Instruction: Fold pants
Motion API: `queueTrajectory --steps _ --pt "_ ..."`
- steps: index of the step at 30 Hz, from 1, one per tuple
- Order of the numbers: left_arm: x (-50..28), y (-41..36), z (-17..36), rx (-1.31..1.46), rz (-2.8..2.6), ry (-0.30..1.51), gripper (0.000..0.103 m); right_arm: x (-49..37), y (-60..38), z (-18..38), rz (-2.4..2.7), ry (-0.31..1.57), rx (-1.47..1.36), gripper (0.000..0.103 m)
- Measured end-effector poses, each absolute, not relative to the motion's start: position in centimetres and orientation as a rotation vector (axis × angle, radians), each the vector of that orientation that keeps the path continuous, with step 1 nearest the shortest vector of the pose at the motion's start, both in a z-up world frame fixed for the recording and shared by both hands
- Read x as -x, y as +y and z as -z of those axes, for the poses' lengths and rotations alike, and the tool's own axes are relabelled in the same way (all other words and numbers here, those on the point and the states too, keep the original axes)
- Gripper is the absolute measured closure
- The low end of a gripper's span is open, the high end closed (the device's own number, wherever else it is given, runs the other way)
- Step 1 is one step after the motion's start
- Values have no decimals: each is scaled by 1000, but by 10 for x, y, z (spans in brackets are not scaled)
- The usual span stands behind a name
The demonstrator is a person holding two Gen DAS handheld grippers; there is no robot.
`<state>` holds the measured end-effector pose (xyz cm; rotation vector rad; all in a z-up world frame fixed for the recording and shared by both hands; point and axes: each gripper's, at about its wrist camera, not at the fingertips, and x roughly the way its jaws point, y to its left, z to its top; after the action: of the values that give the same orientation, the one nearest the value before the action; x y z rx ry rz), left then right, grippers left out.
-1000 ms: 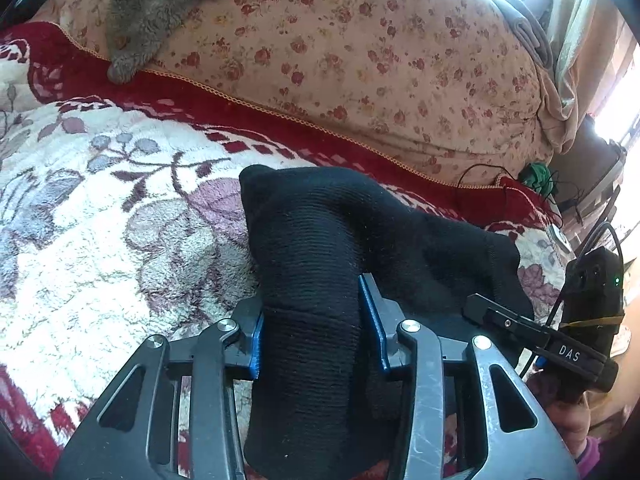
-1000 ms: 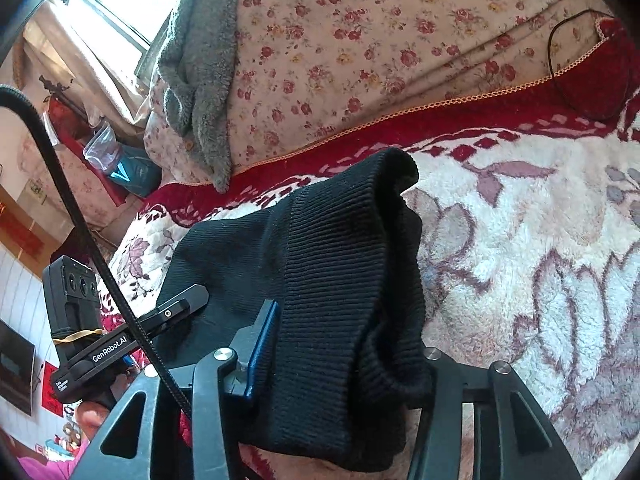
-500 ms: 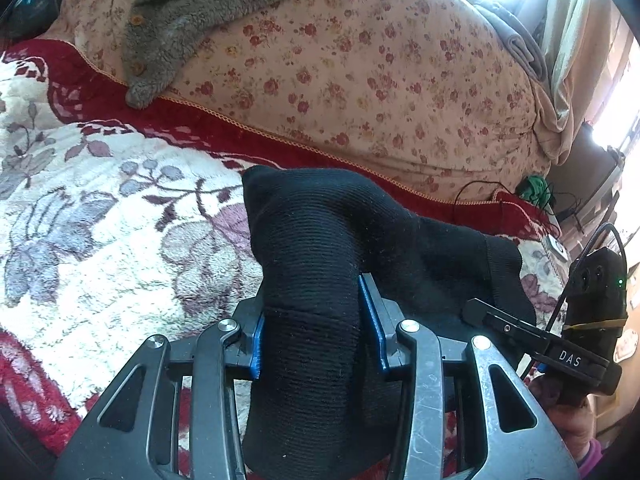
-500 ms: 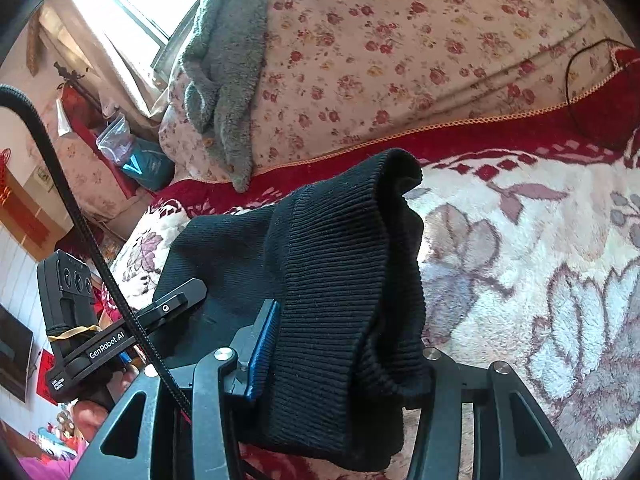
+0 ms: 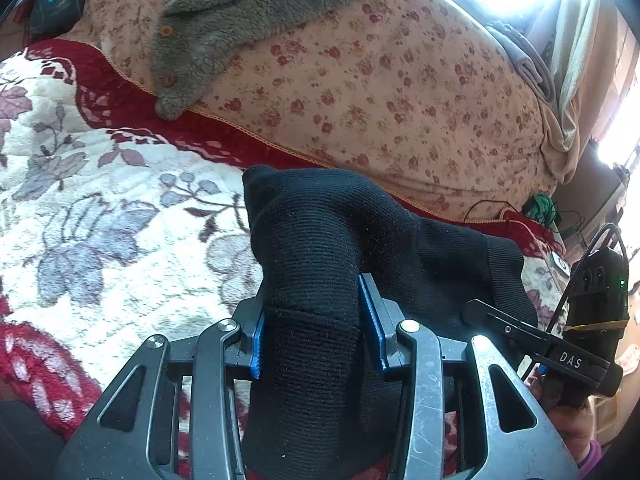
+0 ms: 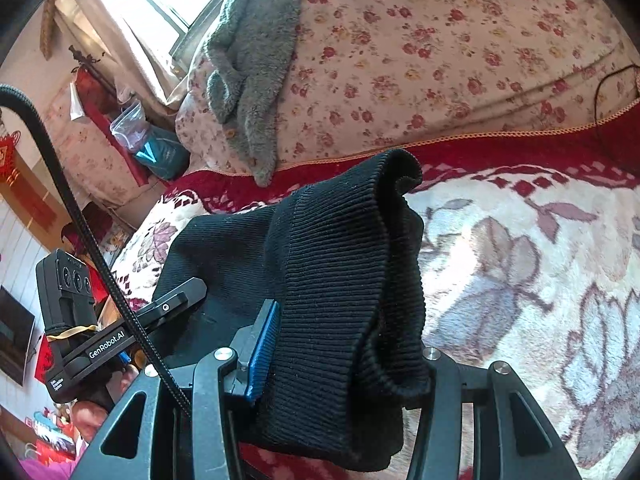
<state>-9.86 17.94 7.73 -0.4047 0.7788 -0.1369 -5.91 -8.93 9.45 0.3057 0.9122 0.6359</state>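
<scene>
The black knit pants [image 5: 320, 248] hang bunched between both grippers, lifted above the floral blanket [image 5: 100, 216]. My left gripper [image 5: 316, 320] is shut on one bunched end, its blue pads pressing the fabric from both sides. My right gripper [image 6: 340, 344] is shut on the ribbed end of the pants [image 6: 344, 248]; its left blue pad shows, the right one is hidden by cloth. Each gripper also shows in the other's view, the right at the lower right of the left wrist view [image 5: 560, 344] and the left in the right wrist view [image 6: 104, 336].
A floral quilt pile [image 5: 400, 80] rises behind the blanket with a grey fleece garment [image 5: 224, 28] draped over it. A black cable [image 6: 604, 88] lies at the quilt's right. Bright windows and room clutter [image 6: 132, 120] lie beyond the bed.
Both grippers have risen and tilted up with the pants held; the blanket sits lower in both views and more of the quilt pile and grey garment shows.
</scene>
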Motion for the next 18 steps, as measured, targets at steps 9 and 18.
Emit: queueTrajectory --steps 9,18 --pt "107 212 -81 431 83 761 64 55 -51 -99 -686 917 -274 56" --pt "119 260 -86 448 0 741 64 50 3 -99 -757 936 -230 56"
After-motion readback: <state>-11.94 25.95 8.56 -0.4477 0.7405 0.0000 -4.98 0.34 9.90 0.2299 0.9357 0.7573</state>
